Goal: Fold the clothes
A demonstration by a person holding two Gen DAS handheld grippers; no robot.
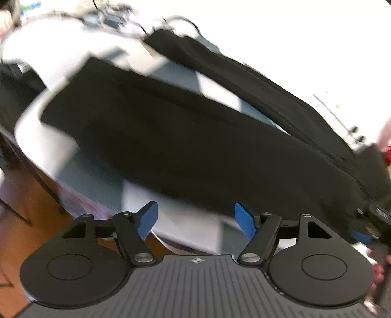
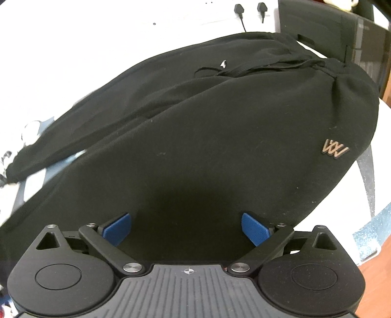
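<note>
A pair of black sweatpants (image 2: 207,137) lies spread on a white and grey table, legs running to the left, waistband with drawstring (image 2: 256,68) at the far right and a small logo (image 2: 336,149) near the hip. In the left wrist view the pants (image 1: 183,137) are blurred, with two legs stretching to the upper left. My left gripper (image 1: 195,220) is open and empty, just short of the near leg's edge. My right gripper (image 2: 185,228) is open over the near edge of the pants, with nothing between its blue pads (image 2: 254,230).
The table (image 1: 171,225) has white and grey panels, with its left edge falling to a wooden floor (image 1: 22,208). Two black plugs (image 2: 261,8) sit on the wall behind. A dark cabinet (image 2: 330,27) stands at the back right. Cables (image 1: 117,22) lie at the far end.
</note>
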